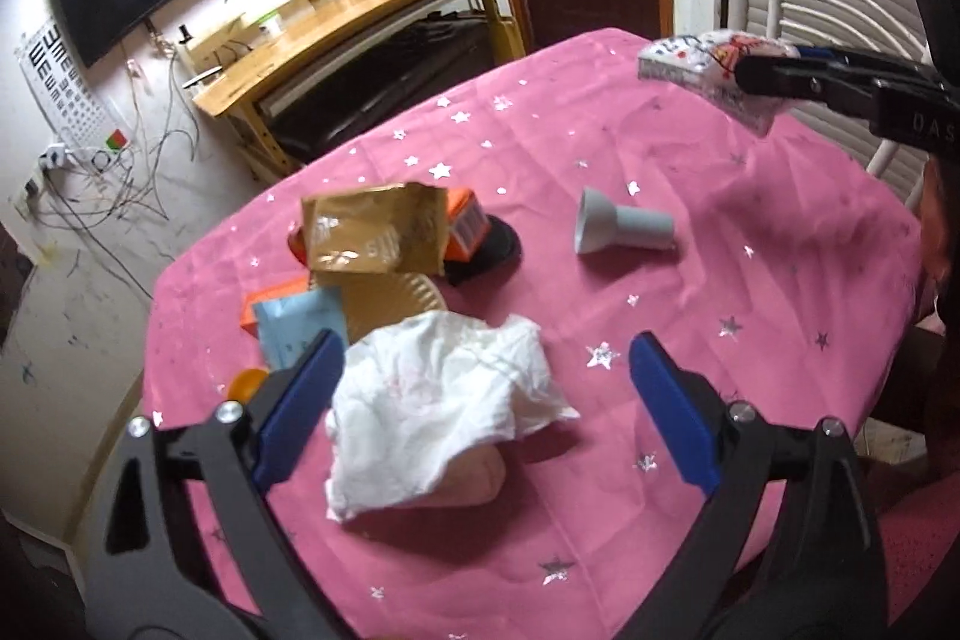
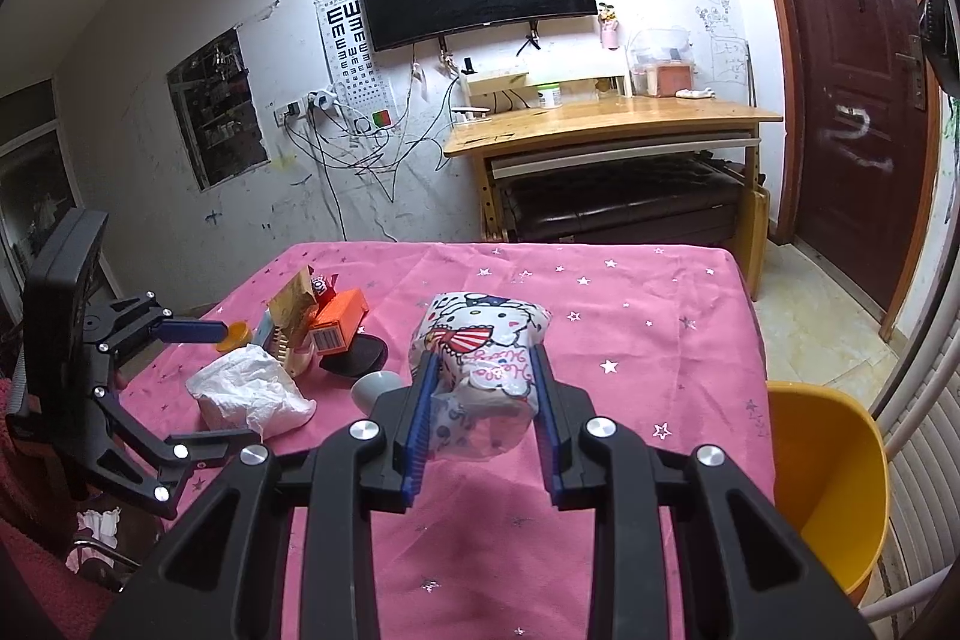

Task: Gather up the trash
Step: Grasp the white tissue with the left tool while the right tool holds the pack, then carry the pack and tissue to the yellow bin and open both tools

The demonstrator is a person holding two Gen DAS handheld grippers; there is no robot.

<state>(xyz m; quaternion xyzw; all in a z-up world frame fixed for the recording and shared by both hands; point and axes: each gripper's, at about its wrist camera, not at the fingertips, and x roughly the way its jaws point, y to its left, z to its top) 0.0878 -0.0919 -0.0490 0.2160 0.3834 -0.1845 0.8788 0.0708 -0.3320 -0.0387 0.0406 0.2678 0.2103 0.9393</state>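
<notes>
**Tissue lies between spread left jaws; right pinches printed bag**

Left gripper (image 1: pixel 486 379) stands spread wide over the pink star-print tablecloth (image 1: pixel 690 160), pads clear of the crumpled white tissue (image 1: pixel 444 400) lying between them. At the tissue's 11 o'clock sits a heap of trash: a tan wrapper (image 1: pixel 372 232), orange boxes (image 1: pixel 465 220) and a paper plate (image 1: pixel 390 301). A grey funnel (image 1: pixel 618 226) lies at 1 o'clock. Right gripper (image 2: pixel 480 376) pinches a cartoon-printed bag (image 2: pixel 480 334) above the cloth. A yellow bin (image 2: pixel 828 484) stands at its 4 o'clock.
</notes>
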